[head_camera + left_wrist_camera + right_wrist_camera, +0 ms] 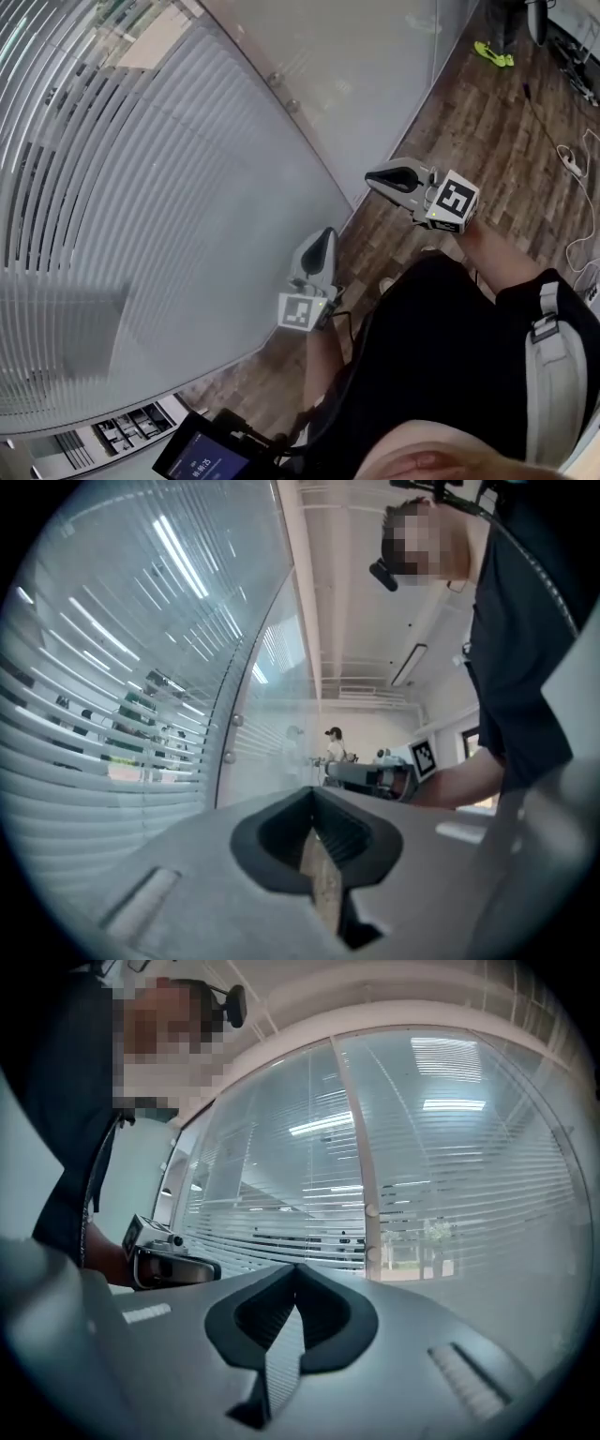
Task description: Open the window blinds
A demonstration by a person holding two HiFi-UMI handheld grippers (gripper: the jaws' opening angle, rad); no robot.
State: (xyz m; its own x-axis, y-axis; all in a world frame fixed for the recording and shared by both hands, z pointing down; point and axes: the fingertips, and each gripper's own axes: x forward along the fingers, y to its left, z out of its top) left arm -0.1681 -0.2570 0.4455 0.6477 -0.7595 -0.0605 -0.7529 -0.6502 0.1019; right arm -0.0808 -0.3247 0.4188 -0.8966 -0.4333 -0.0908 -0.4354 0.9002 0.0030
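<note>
— Grey left gripper [325,236], condition?
— Jaws together, nothing between them. Right gripper [372,177], same entry: jaws together, empty.
— Window blinds [141,187]?
— On the glass wall [375,56], facing both grippers, touched by neither. Slats horizontal, with gaps showing between some.
— Underfoot?
— Wooden floor [506,131].

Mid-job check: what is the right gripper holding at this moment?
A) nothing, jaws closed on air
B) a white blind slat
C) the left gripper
A: the right gripper has its jaws together with nothing between them, short of the white slatted window blinds.
</note>
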